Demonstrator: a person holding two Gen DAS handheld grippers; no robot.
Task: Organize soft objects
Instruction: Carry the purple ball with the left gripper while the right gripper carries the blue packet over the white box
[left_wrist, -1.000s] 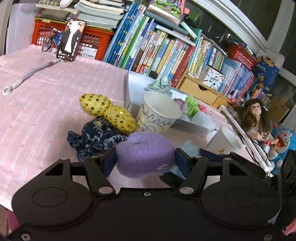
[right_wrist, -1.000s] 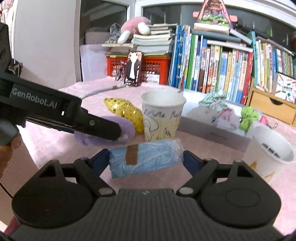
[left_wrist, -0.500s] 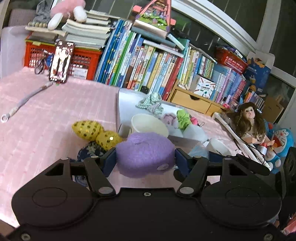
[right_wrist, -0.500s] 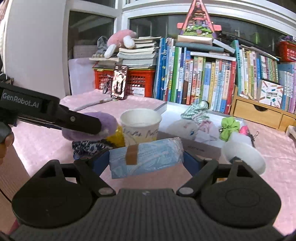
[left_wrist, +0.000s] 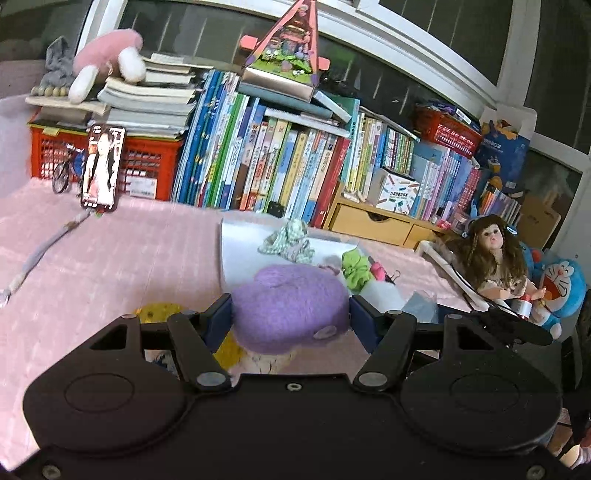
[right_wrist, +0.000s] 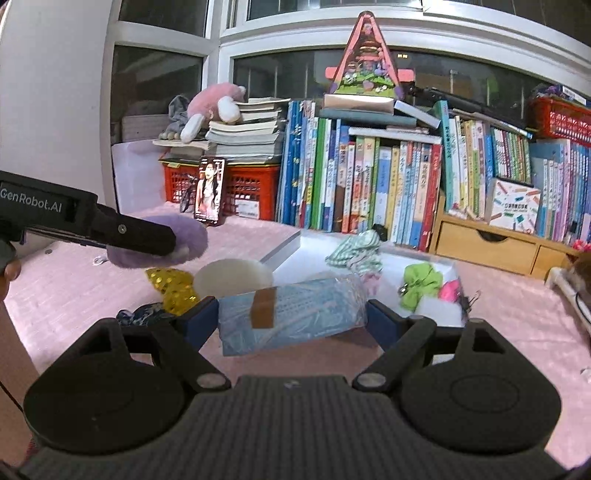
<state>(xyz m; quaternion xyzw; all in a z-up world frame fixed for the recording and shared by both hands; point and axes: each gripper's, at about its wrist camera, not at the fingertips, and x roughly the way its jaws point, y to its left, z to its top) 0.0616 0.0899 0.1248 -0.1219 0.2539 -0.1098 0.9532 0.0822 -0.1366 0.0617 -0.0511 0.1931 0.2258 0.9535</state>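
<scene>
Both grippers have risen since the earlier frames; the paper cup (right_wrist: 233, 277) now sits lower in view, seen from above its rim.

Pink tablecloth (left_wrist: 110, 251) covers the surface. White tray (right_wrist: 295, 258) lies on it, in front of the row of books (right_wrist: 369, 184), and holds a green-checked cloth (right_wrist: 354, 251) and a lime green scrunchie (right_wrist: 421, 284).

Left gripper (left_wrist: 290, 317), clenched on a purple fuzzy pad (left_wrist: 291, 306), hangs in the air left of the tray and above the cup. Right gripper (right_wrist: 291, 317) grasps a blue pack of face masks (right_wrist: 291, 317) with a brown tape strip, in front of the tray.

Left of the cup: gold sequin pouch (right_wrist: 173, 288), then a dark blue floral cloth (right_wrist: 142, 317) nearer the camera.

A phone (left_wrist: 102, 168) stands against the red crate (left_wrist: 147, 166), left of the books. 1 doll (left_wrist: 491, 254) sits right of the tray.
</scene>
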